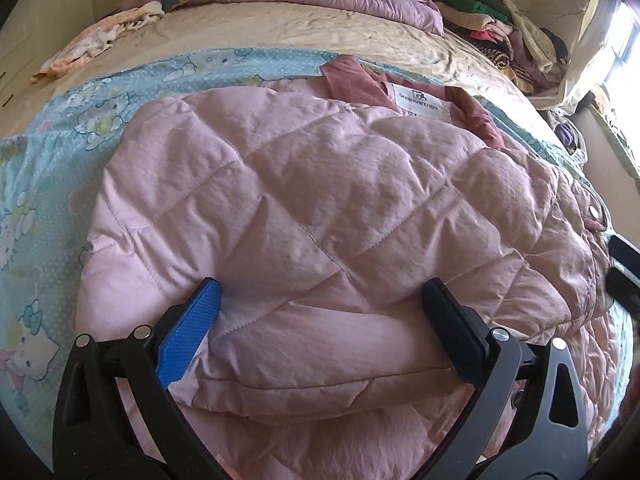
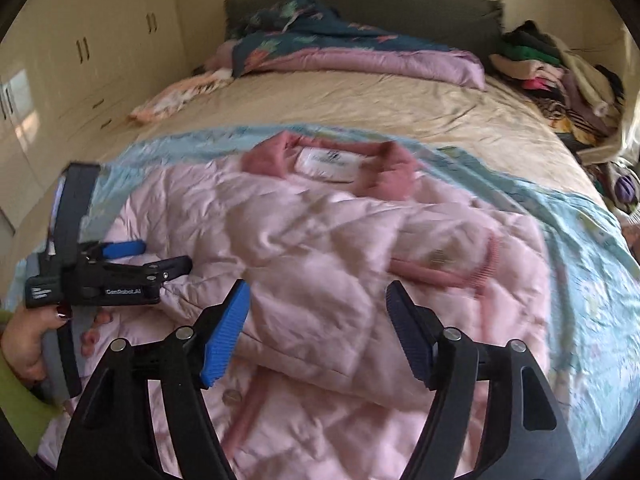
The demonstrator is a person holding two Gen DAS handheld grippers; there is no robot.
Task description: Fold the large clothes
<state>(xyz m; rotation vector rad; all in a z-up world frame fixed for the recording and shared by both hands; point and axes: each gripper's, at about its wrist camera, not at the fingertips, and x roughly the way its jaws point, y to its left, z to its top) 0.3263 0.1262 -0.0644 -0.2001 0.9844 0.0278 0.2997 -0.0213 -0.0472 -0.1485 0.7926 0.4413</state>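
A pale pink quilted jacket (image 1: 320, 184) with a darker pink collar (image 2: 394, 174) and a white label (image 1: 416, 102) lies spread on a light blue cartoon-print sheet (image 1: 44, 184). One sleeve is folded across its front, and its ribbed cuff (image 2: 482, 270) lies on the right side. My left gripper (image 1: 322, 292) is open, its blue and black fingers wide apart with their tips against the folded part near the hem. The right wrist view shows that same left gripper (image 2: 166, 253) low at the jacket's left edge, held by a hand (image 2: 24, 340). My right gripper (image 2: 316, 300) is open above the lower middle of the jacket, with nothing gripped.
Beyond the blue sheet lies a beige bedsheet (image 2: 360, 100). A purple quilt (image 2: 380, 62) and a dark floral blanket (image 2: 312, 28) lie at the headboard. A pile of clothes (image 2: 560, 76) sits at the back right, a floral cloth (image 2: 176, 98) at the back left. Cream wardrobes (image 2: 80, 64) line the left.
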